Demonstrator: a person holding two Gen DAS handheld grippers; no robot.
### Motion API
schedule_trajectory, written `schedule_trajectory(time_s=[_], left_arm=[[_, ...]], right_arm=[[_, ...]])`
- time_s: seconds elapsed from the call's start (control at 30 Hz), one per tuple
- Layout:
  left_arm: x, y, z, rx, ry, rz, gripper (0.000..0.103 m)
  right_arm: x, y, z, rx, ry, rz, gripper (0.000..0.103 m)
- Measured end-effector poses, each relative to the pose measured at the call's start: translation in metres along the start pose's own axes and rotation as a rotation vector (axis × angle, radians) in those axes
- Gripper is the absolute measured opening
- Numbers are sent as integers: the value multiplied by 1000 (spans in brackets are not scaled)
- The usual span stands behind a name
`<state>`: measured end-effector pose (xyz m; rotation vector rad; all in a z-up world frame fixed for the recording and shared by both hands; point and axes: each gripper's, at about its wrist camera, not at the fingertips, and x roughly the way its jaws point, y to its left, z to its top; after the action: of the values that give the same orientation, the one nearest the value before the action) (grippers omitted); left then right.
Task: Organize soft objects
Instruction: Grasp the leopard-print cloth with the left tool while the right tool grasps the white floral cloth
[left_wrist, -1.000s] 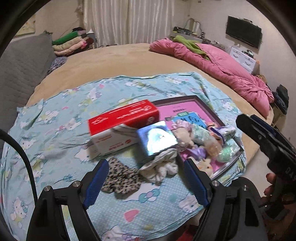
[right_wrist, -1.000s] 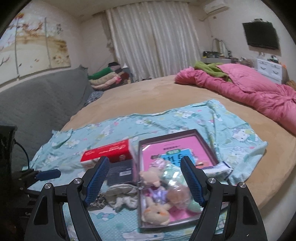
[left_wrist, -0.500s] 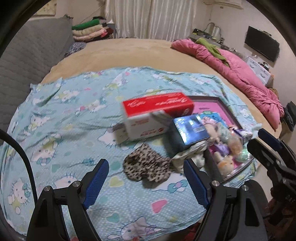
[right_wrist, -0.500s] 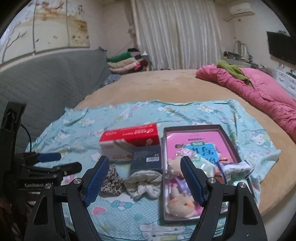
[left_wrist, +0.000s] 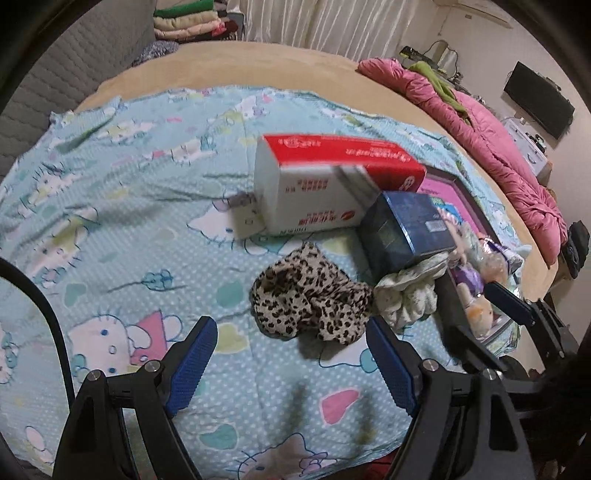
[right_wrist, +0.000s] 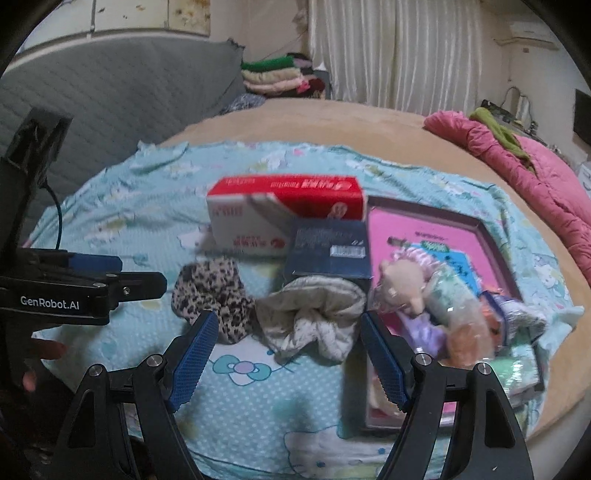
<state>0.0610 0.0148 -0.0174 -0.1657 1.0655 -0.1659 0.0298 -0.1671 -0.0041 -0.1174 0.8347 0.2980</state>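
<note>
A leopard-print cloth lies crumpled on the light blue cartoon sheet. A white crumpled cloth lies just right of it. My left gripper is open and empty, just short of the leopard cloth. My right gripper is open and empty, just short of the white cloth. A dark-rimmed tray at the right holds wrapped plush dolls on a pink book.
A red and white box and a dark blue box stand behind the cloths. A pink quilt lies at the far right. Folded clothes are stacked by the curtain. A grey padded headboard stands left.
Both grippers have moved left and closer to the bed. The leopard cloth now sits ahead of the left gripper and the white cloth ahead of the right. Both stay open.
</note>
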Motion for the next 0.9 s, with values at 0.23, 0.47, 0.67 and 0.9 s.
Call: schedule_trajectory(time_s=[0.23,0.47,0.67,0.9], left_arm=[[21,8,-1,-18,21,-11,82],[35,15,1,-40,24,-31,82],[49,14,2,-40,41,-43,82],[66,15,1,-62,65,-49,82]], right_arm=[[38,9,-7,-62,49,-45,80],[76,17,-13,-147,96,-186,80],[94,19,-14,-175,112,-216,80],[106,14,-11,-184,132,-178,43]])
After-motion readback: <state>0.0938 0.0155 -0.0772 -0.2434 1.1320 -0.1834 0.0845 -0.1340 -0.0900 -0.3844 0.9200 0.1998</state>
